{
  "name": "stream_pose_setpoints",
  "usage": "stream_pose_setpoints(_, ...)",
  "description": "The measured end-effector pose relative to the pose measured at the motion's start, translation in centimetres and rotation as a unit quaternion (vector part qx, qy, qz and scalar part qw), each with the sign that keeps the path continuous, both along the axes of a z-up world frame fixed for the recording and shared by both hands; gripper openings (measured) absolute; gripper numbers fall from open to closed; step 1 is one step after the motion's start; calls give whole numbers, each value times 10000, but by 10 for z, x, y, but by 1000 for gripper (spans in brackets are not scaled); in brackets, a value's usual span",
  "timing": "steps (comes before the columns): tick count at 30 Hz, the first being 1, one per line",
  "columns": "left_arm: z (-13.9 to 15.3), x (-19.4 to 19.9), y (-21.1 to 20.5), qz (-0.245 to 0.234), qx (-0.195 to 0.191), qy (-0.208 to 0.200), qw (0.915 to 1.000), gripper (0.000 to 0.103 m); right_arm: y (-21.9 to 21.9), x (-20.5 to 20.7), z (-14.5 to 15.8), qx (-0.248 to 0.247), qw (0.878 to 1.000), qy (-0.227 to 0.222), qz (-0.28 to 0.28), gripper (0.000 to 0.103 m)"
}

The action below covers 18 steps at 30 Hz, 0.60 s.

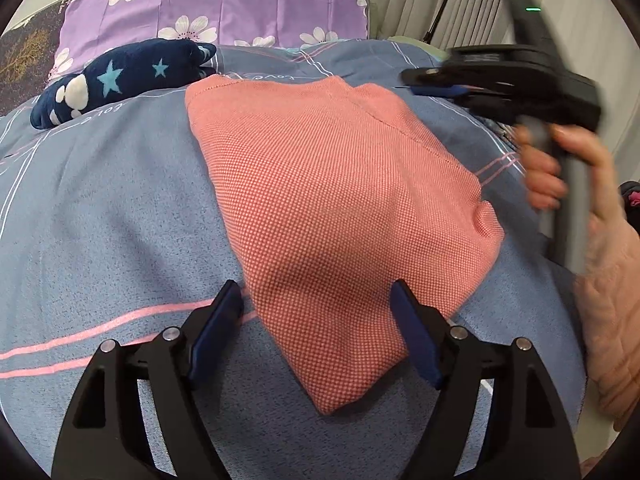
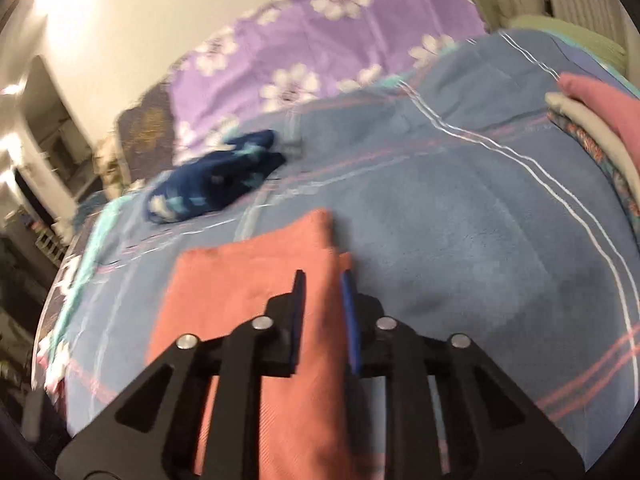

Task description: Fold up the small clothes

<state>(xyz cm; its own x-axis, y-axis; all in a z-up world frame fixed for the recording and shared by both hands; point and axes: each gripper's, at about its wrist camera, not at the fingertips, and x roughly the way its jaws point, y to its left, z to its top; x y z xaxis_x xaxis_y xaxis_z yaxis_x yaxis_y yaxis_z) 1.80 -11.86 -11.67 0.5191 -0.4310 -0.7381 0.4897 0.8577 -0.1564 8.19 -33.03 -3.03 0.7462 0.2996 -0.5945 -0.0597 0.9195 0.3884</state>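
The salmon-pink woven garment (image 1: 340, 208) lies folded into a compact, slightly uneven packet on the blue plaid bedspread (image 1: 112, 216), so its folding looks nearly done. The left gripper (image 1: 316, 332) hovers spread wide and empty over its near corner; the right gripper (image 2: 322, 320), fingers narrowly parted, grips nothing. A navy star-print garment (image 1: 120, 80) lies crumpled near the purple floral pillow (image 1: 224, 4), likely still to fold, while a stack of folded clothes (image 2: 596, 120) sits well apart.

1x folded salmon-pink woven garment (image 1: 340, 208), 1x navy star-print fleece bundle (image 1: 120, 80). 2x black two-finger grippers: left gripper (image 1: 316, 312), right gripper (image 2: 322, 296). 1x side stack of three folded clothes (image 2: 600, 120).

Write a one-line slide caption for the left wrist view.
Open left gripper hovers over a folded salmon-pink garment on the blue bedspread, right gripper at its far edge.
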Motion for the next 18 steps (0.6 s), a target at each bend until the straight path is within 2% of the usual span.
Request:
stream_pose_setpoints(4, 0, 0, 0, 1, -13, 9, 10000, 78, 24, -47, -11, 109, 9974, 93, 703, 17)
stream_pose_setpoints(5, 0, 0, 0, 1, -4, 6, 10000, 78, 30, -55, -22, -123, 9968, 302, 724, 17)
stream_pose_setpoints(6, 0, 0, 0, 3, 2, 4, 10000, 78, 34, -58, -36, -608, 9948, 620, 526, 17)
stream_pose_setpoints(7, 0, 0, -1, -5, 0, 6, 10000, 79, 35, -58, -46, -898, 9924, 761, 352, 7)
stream_pose_setpoints(8, -1, 0, -2, -14, 16, 5, 10000, 80, 33, -64, -51, -948, 9931, 635, 267, 4)
stream_pose_setpoints(10, 0, -1, -3, -6, 75, -32, 10000, 80, 30, -69, -44, -768, 9947, 684, 43, 5)
stream_pose_setpoints(11, 0, -2, -3, -6, 67, -38, 10000, 81, 29, -72, -39, -673, 9957, 628, -30, 7)
stream_pose_setpoints(13, 0, 0, 0, -21, -50, 11, 10000, 82, 31, -81, -28, -528, 9980, 337, -47, 22)
stream_pose_setpoints(14, 0, 0, 2, -24, -118, 33, 9999, 82, 33, -86, -23, -554, 9982, 218, -20, 24)
stream_pose_setpoints(18, 1, 0, 5, -11, -205, 39, 9998, 82, 38, -101, -28, -523, 9983, 192, 198, 25)
